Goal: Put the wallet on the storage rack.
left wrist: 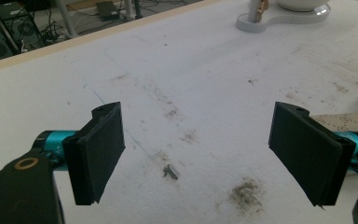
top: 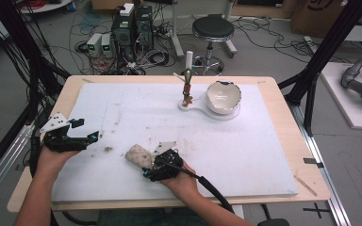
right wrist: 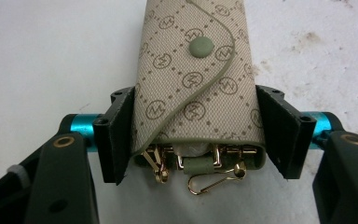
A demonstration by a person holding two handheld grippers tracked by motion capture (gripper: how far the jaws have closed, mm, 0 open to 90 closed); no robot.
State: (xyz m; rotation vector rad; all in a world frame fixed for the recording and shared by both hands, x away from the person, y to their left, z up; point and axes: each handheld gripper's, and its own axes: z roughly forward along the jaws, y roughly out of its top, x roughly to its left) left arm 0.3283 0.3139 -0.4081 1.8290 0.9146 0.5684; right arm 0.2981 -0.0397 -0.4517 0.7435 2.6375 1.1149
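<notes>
Right gripper (right wrist: 198, 135) is clamped on a beige monogram key pouch (right wrist: 196, 79), green snap above, gold hooks below. Left gripper (left wrist: 198, 154) is spread wide over the counter (left wrist: 205, 84), holding nothing.

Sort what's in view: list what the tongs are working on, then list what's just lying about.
In hand:
- patterned key pouch, clamped in the right tongs
- left tongs, open over the mat

Lying about:
- white bowl on its stand
- stool
- computer towers on the floor
</notes>
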